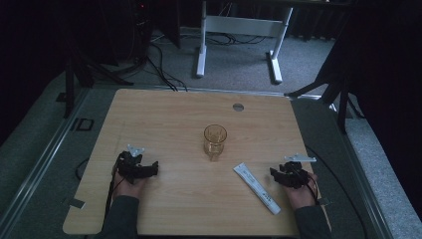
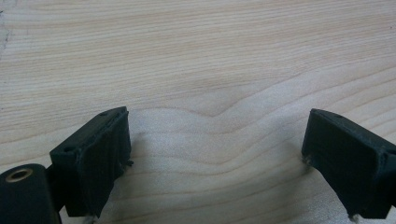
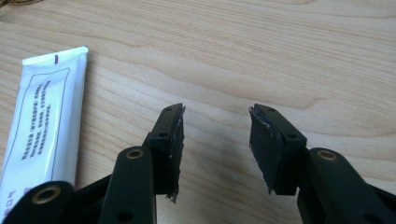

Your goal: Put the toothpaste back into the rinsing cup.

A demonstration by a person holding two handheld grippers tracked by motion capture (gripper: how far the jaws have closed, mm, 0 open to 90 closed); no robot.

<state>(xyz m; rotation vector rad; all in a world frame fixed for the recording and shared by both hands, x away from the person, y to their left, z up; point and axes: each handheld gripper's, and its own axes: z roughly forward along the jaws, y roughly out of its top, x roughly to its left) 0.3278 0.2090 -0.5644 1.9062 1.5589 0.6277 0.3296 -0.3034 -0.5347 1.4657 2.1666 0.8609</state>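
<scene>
A clear amber-tinted glass (image 1: 215, 141) stands upright near the middle of the wooden table (image 1: 164, 114). A white tube (image 1: 256, 187) with printed text lies flat to its right front, and it also runs along the left edge of the right gripper view as the same tube (image 3: 44, 126). My left gripper (image 1: 152, 168) rests at the table's left front, open, and in its own view the left gripper (image 2: 215, 149) has only bare wood between its jaws. My right gripper (image 1: 275, 174) sits just right of the tube; its own view shows the right gripper (image 3: 215, 133) open and holding nothing.
A round grey grommet (image 1: 238, 106) is set in the table's far edge. Beyond the table stand a white desk frame (image 1: 239, 30) and dark tripod legs (image 1: 323, 89) on grey carpet, with cables on the floor. A person's hands and dark sleeves hold both grippers at the near edge.
</scene>
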